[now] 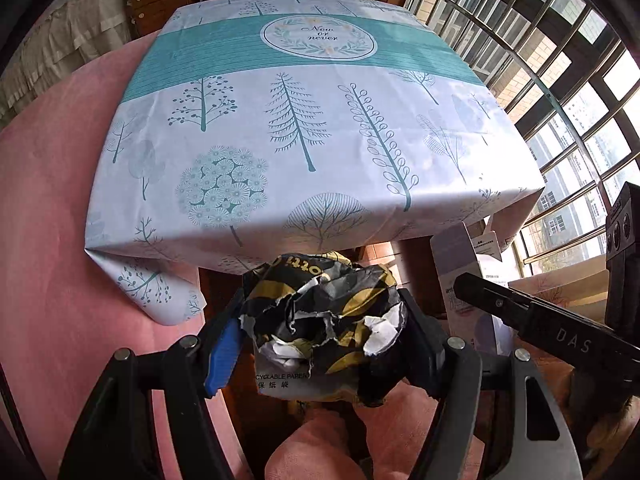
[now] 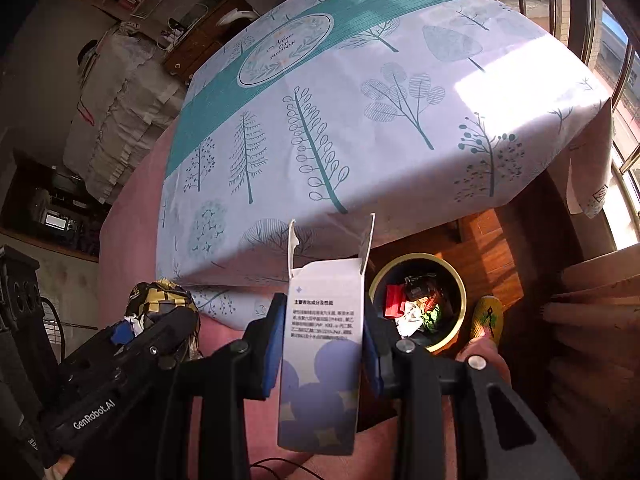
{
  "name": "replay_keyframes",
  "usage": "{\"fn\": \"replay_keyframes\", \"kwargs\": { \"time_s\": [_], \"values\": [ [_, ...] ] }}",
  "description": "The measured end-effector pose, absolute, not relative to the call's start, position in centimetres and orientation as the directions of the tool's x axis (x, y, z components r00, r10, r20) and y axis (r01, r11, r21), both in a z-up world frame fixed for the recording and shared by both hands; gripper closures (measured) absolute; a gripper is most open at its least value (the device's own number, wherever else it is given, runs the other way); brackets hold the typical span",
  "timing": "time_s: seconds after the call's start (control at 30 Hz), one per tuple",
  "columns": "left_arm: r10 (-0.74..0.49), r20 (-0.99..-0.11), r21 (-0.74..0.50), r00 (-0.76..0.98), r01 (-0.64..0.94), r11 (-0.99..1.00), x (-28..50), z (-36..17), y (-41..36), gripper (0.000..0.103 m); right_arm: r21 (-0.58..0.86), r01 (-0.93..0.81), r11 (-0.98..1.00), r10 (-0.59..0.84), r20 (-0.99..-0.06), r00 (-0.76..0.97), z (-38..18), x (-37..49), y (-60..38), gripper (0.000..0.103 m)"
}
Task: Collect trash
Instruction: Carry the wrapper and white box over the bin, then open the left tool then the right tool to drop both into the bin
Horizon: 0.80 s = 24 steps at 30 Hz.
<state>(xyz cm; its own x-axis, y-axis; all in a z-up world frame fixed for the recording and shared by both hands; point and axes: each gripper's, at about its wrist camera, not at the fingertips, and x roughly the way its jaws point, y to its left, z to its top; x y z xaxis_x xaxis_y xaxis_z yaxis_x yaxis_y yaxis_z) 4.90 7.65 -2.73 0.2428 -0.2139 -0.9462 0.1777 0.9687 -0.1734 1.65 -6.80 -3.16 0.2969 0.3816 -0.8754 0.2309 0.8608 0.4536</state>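
**A:** What did you see from the left wrist camera?

**B:** My left gripper (image 1: pixel 320 332) was clamped on a crumpled black-and-yellow paper bag (image 1: pixel 320 312); both pads pressed into its sides. The bundle was roundish, so I found no clear long axis. Beyond it I saw only the table with the tree-print tablecloth (image 1: pixel 280 120), and the tabletop looked bare of trash. The right gripper (image 1: pixel 532 316) came into the picture from the right, just beside mine. The bin did not show in this view.

**A:** And from the right wrist camera?

**B:** There my right gripper (image 2: pixel 320 344) was closed on a white and purple carton (image 2: pixel 324 352). The carton stood upright between the fingers, its long axis along them, and its open flaps pointed away from the camera. The trash bin (image 2: pixel 456 280) stood on the wooden floor under the table corner, ahead of this gripper and a little to its right, near a yellow shoe (image 2: pixel 488 316). Some trash already lay inside it.

**A:** So which hand was nearer to the bin?

**B:** I judged the right one. The left gripper with the bag (image 2: pixel 160 304) was on the far side, left of the carton, well apart from the bin. I thought the carton should go first, forward and to the right until it was above the rim, and the bag after it.
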Motion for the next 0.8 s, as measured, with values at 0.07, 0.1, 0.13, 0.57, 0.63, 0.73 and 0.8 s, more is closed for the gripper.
{"fn": "replay_keyframes", "kwargs": {
  "time_s": [0.07,0.1,0.13,0.57,0.63,0.73,0.8],
  "values": [
    [-0.216,-0.95,-0.174,0.226,0.193,0.966,3.9,-3.7,7.0,0.034,0.446,0.25,0.859,0.38,-0.884,0.273,-4.2,0.6,-6.8,0.069],
    [-0.218,-0.951,-0.175,0.218,0.198,0.964,3.5,-4.3,6.7,0.034,0.443,0.264,0.857,0.38,-0.888,0.26,-4.9,0.2,-7.0,0.069],
    [-0.22,-0.953,-0.178,0.209,0.202,0.963,3.1,-5.1,6.4,0.034,0.439,0.276,0.855,0.378,-0.892,0.247,-5.7,-0.3,-7.0,0.069],
    [-0.196,-0.976,-0.174,0.099,0.196,0.965,2.7,-20.9,1.8,0.033,0.384,0.442,0.811,0.362,-0.922,0.138,-21.1,-1.6,-10.4,0.069],
    [-0.193,-0.977,-0.175,0.085,0.185,0.967,3.1,-23.8,1.2,0.033,0.379,0.456,0.805,0.361,-0.923,0.132,-23.9,-1.4,-10.9,0.069],
    [-0.198,-0.978,-0.185,0.069,0.163,0.969,3.7,-27.8,0.5,0.033,0.369,0.464,0.805,0.356,-0.927,0.119,-27.7,-1.0,-11.6,0.069],
    [-0.194,-0.979,-0.182,0.062,0.154,0.971,4.1,-30.1,0.0,0.032,0.363,0.468,0.806,0.354,-0.929,0.112,-30.2,-1.0,-12.2,0.069]
  ]
}}
